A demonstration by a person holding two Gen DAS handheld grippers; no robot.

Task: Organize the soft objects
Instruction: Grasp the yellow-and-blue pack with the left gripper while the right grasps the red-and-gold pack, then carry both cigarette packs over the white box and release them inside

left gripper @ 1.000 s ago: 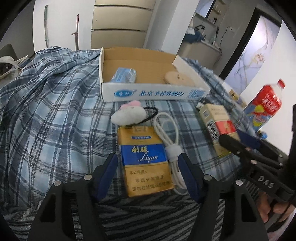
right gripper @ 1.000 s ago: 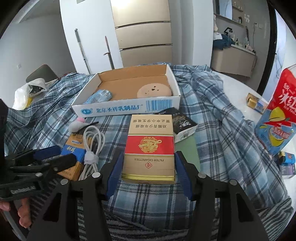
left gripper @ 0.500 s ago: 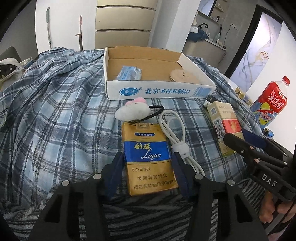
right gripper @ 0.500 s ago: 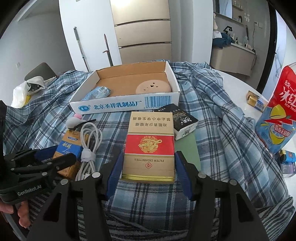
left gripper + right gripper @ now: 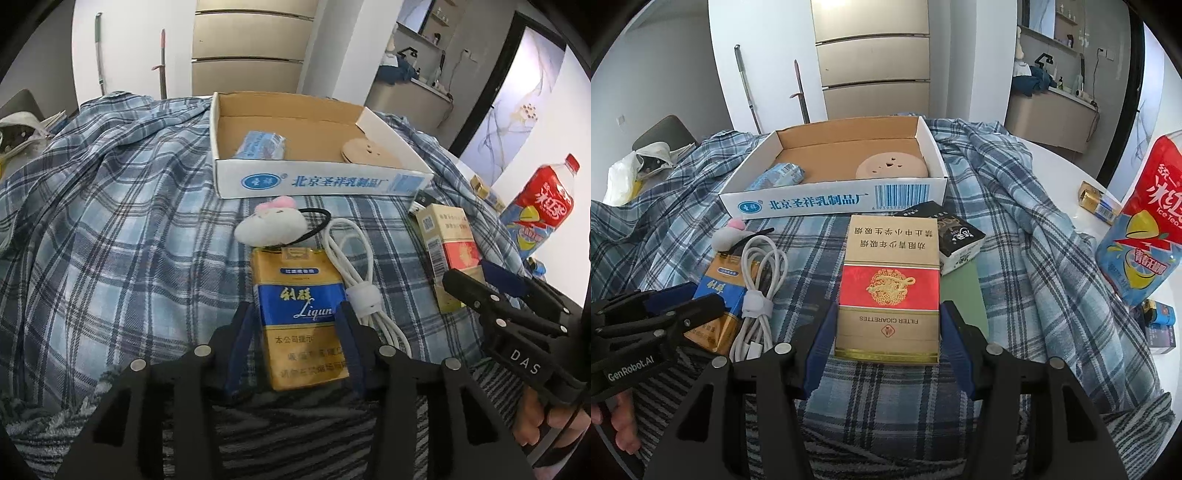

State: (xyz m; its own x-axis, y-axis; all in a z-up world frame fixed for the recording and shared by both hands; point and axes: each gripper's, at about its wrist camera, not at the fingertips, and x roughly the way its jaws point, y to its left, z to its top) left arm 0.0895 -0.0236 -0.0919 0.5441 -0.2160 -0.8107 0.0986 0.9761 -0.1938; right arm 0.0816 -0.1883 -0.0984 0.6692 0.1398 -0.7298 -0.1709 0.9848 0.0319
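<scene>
My left gripper (image 5: 295, 314) is shut on a yellow and blue cigarette pack (image 5: 301, 306) lying on the plaid cloth. My right gripper (image 5: 888, 314) is shut on a red and gold cigarette pack (image 5: 890, 280). A white plush hair tie (image 5: 271, 225) lies just beyond the yellow pack, with a coiled white cable (image 5: 354, 269) to its right. The open cardboard box (image 5: 317, 182) behind them holds a blue tissue packet (image 5: 262, 144) and a tan round pad (image 5: 369, 153). The same box (image 5: 834, 201) shows in the right wrist view.
A black and white small box (image 5: 956, 236) and a green card (image 5: 962, 291) lie right of the red pack. An iced tea bottle (image 5: 1145, 229) stands at the right on the white table, with small boxes (image 5: 1097, 197) nearby. A bag (image 5: 631, 166) sits far left.
My left gripper's jaws have closed in from wide apart onto the sides of the yellow and blue pack. The right gripper has stayed on the red pack.
</scene>
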